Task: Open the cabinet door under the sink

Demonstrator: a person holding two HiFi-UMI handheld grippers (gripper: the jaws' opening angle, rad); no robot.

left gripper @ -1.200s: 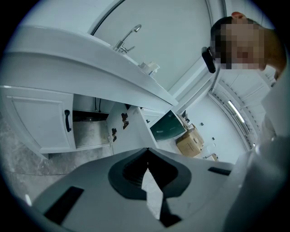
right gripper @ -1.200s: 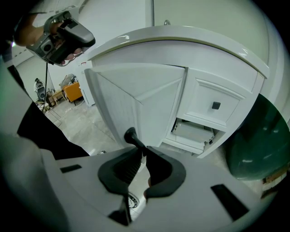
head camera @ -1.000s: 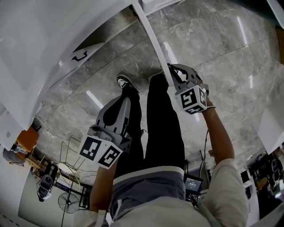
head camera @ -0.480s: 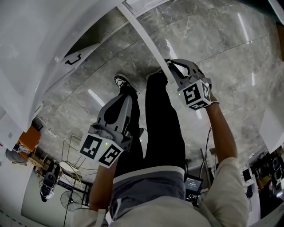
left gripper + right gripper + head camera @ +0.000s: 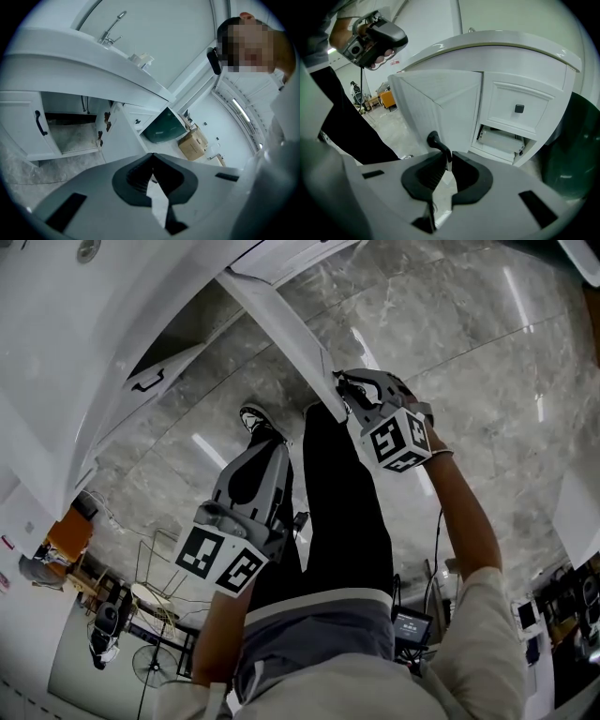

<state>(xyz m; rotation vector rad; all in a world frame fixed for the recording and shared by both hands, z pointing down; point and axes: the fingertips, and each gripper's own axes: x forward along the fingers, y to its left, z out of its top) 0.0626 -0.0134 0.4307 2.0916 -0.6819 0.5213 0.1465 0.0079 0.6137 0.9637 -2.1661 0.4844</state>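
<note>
One door (image 5: 440, 103) under the sink (image 5: 501, 47) stands swung well out from the cabinet. Its black handle (image 5: 435, 139) is pinched between the jaws of the right gripper (image 5: 448, 158), which are pressed together on it. In the head view the door's white edge runs out from below the sink to that gripper.

Under the sink, behind the door, the cabinet opening (image 5: 70, 129) shows dark inside, with hinges on the swung door's inner edge. A second door (image 5: 21, 129) with its own black handle borders the opening's far side.

Below the sink's other end is a drawer (image 5: 518, 110) with a square black knob. Beyond that end a dark green bin (image 5: 164, 129) and a cardboard box (image 5: 193, 144) stand on the floor.

A tap (image 5: 112, 30) rises from the sink top.

The left gripper (image 5: 152, 155) hangs well apart from the sink, over the grey marble floor (image 5: 469, 352). Its jaws are pressed together with nothing between them.
</note>
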